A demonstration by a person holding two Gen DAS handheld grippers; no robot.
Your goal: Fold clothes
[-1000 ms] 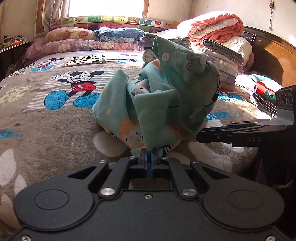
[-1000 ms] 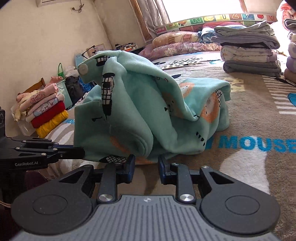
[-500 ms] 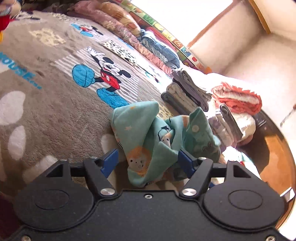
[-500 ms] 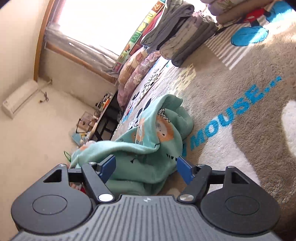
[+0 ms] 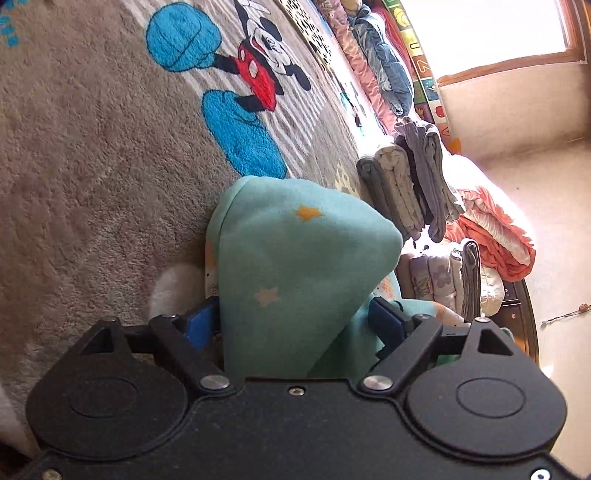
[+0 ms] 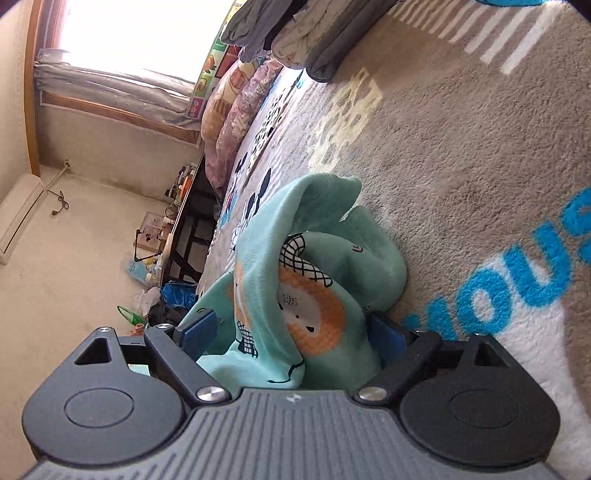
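Sunlit bedroom, both views tilted hard: a bed covered by a grey-brown plush blanket (image 5: 92, 177) carries everything. On it lies the teal fleece garment (image 5: 295, 266), crumpled in a heap, printed with small stars in the left wrist view and with an orange lion face and black netted patches in the right wrist view (image 6: 306, 295).

From the left camera the garment fills 6 o'clock to the centre, and the left tool (image 5: 299, 325) stands released, its blue pads spread wide on either side of a raised fold; whether either pad touches the cloth cannot be told. From the right camera the right tool (image 6: 295, 332) is likewise released, pads wide apart with the lion-printed bunch of cloth between them.

Outward from the garment, the blanket shows a Mickey Mouse figure (image 5: 258, 70) at 11 to 12 o'clock in the left view, and large blue letters (image 6: 517, 280) at 3 o'clock in the right view, readable as "MOUS", cut by the edge. At 2 to 3 o'clock in the left view stand folded stacks of clothes (image 5: 410, 184), with an orange ruffled bedding bundle (image 5: 495, 236) beyond them. An alphabet-printed cushion strip (image 5: 417, 66) with letters and digits runs along the bed under the bright window (image 5: 491, 29) at 1 o'clock.
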